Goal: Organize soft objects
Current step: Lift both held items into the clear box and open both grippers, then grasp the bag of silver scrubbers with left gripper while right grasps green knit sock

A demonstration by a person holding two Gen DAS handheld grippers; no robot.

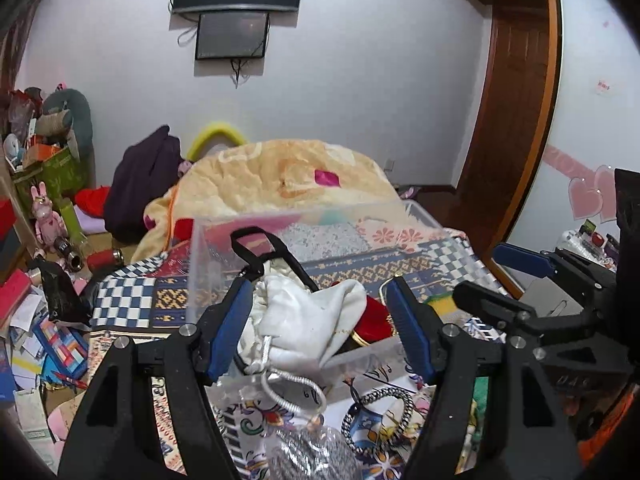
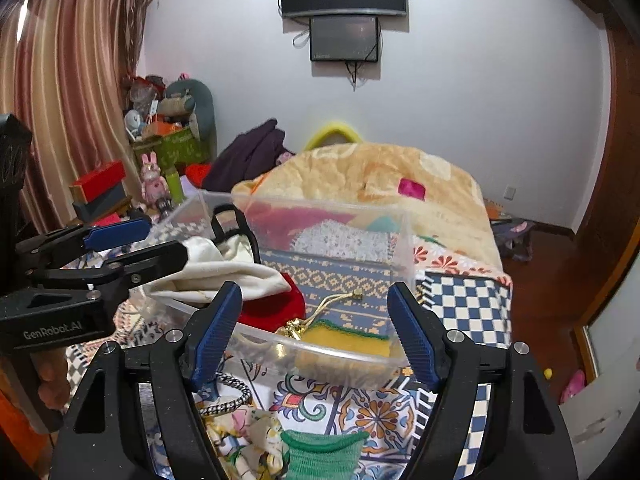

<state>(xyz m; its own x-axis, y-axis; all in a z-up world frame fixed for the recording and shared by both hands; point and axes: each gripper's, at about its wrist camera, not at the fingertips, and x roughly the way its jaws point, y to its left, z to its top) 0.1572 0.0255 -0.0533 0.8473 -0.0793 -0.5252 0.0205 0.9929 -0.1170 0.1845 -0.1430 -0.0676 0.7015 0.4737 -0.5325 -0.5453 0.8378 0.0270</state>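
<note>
A clear plastic bin [image 2: 328, 350] stands on the patterned bedspread and also shows in the left wrist view [image 1: 360, 354]. Inside lie a white cloth bag [image 1: 308, 320] with a black strap [image 1: 256, 240], a red pouch [image 2: 276, 304], and a yellow-green mesh pouch [image 2: 348, 338] with a gold cord. My left gripper [image 1: 320, 316] is open over the white bag at the bin's near edge; it also shows in the right wrist view [image 2: 160, 240]. My right gripper [image 2: 316, 320] is open and empty above the bin's near rim, over the yellow pouch.
In front of the bin lie a green mesh pouch [image 2: 320, 456], a braided cord loop [image 1: 380, 416] and a silver mesh bag [image 1: 312, 452]. A folded peach blanket [image 2: 380, 176] lies behind the bin. Clutter covers the floor [image 1: 36, 320] to the left.
</note>
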